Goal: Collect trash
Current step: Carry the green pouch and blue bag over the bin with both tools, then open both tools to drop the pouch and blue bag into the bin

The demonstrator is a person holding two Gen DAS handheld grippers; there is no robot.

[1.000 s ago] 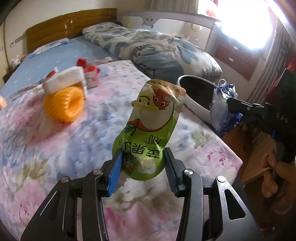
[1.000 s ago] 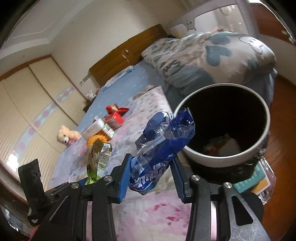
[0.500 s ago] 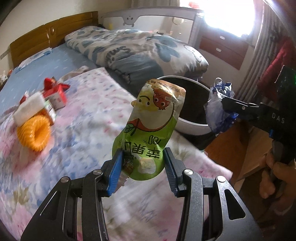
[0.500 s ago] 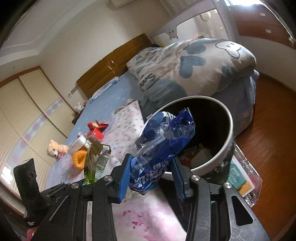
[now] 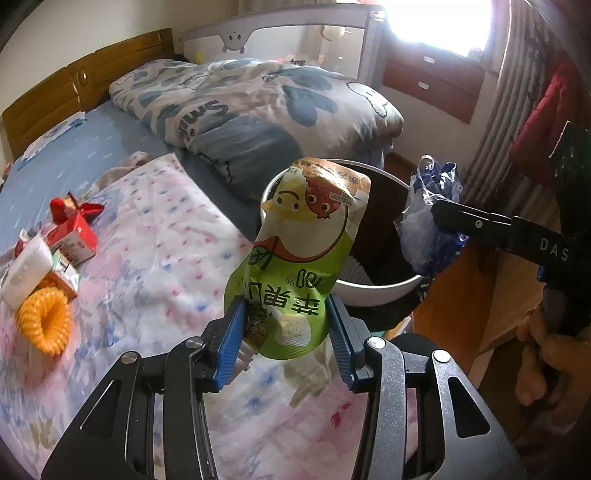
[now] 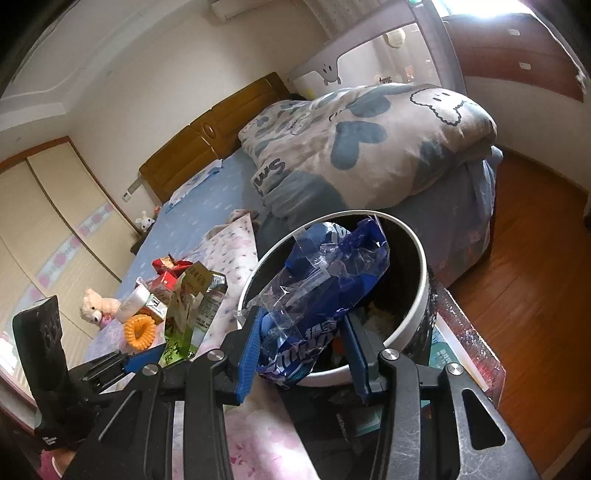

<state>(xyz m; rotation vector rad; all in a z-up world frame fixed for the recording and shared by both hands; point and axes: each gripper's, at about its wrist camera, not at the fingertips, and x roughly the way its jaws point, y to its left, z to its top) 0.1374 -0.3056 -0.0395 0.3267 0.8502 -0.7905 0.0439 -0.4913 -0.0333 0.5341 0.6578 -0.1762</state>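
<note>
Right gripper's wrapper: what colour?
Blue with clear patches, best seen in the right wrist view.

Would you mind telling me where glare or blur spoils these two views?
Left wrist view: the window at top right is blown out white, and the floral blanket is smeared at lower left, while the green pouch stays sharp. Right wrist view: glare only at the top right corner; the blue wrapper is crisp.

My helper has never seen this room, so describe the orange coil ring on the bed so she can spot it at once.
Start at the bed's pink floral blanket. Near its left edge lies a small cluster of litter: a red carton and a white-topped box. The orange coil ring rests just in front of them, the only round, ribbed, doughnut-shaped thing there.
</note>
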